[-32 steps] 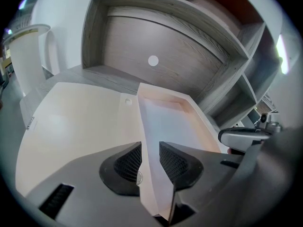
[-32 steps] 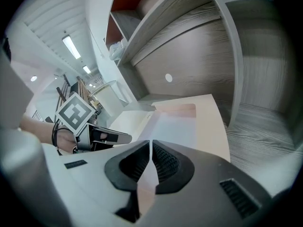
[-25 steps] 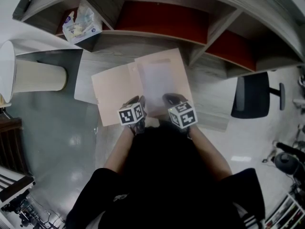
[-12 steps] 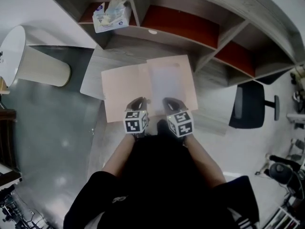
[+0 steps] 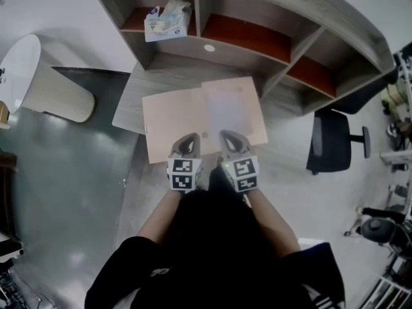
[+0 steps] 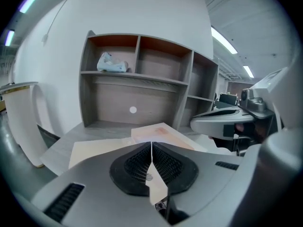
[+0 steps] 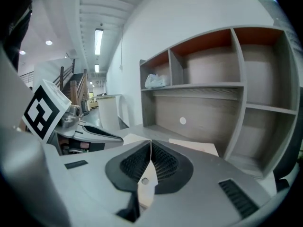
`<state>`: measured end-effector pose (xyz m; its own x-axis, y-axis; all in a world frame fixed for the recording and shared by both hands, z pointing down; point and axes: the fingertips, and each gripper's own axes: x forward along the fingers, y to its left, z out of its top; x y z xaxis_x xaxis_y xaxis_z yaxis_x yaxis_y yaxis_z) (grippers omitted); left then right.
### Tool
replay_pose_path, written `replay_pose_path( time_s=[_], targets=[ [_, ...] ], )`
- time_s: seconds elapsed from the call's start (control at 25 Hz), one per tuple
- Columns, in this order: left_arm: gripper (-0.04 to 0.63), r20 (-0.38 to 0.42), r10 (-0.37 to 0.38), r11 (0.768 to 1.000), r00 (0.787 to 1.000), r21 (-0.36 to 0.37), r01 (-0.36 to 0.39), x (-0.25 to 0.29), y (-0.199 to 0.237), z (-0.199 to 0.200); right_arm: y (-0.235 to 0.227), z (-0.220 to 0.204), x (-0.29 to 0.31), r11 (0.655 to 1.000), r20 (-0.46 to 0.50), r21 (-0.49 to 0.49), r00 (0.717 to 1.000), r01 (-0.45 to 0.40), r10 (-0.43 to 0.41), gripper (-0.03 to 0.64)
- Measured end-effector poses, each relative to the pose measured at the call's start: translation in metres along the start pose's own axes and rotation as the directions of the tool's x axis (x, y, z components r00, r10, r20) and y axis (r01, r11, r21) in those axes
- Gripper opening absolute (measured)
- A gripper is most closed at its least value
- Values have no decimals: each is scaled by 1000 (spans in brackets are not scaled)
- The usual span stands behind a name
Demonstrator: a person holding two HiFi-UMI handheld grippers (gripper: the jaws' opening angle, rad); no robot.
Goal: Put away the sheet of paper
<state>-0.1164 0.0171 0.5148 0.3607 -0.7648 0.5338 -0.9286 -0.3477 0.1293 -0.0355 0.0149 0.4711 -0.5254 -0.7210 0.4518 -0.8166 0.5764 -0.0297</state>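
Nothing much has shifted on the desk (image 5: 161,69): the left gripper (image 5: 188,143) and right gripper (image 5: 230,139) stay clamped shut on the open folder's (image 5: 174,121) near edge. The sheet of paper (image 5: 226,108) lies on its right half, long axis pointing toward the shelf (image 5: 309,5), whose left cubby holds a tissue pack (image 5: 168,19). Bare desk separates folder and shelf.
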Motion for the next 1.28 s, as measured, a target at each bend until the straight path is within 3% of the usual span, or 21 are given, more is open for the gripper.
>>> replay_pose_path(
  time_s=[0.2, 0.52, 0.68, 1.04, 1.28],
  targets=[
    [49, 84, -9, 997, 996, 74, 2, -37, -6, 18, 17, 9, -26, 998, 57, 3, 997, 55, -55, 18],
    [49, 135, -64, 998, 989, 24, 61, -65, -34, 17, 28, 6, -71, 993, 54, 3, 991, 120, -120, 17],
    [49, 157, -88, 996, 984, 36, 84, -72, -55, 23, 24, 12, -95, 992, 76, 31, 989, 125, -127, 17],
    [49, 235, -53, 998, 971, 58, 41, -84, -80, 65, 0, 38, -128, 991, 175, -2, 976, 133, -130, 17],
    [49, 272, -47, 997, 961, 68, 30, -91, -123, 81, -27, 38, -159, 993, 205, -5, 972, 122, -118, 17]
  ],
)
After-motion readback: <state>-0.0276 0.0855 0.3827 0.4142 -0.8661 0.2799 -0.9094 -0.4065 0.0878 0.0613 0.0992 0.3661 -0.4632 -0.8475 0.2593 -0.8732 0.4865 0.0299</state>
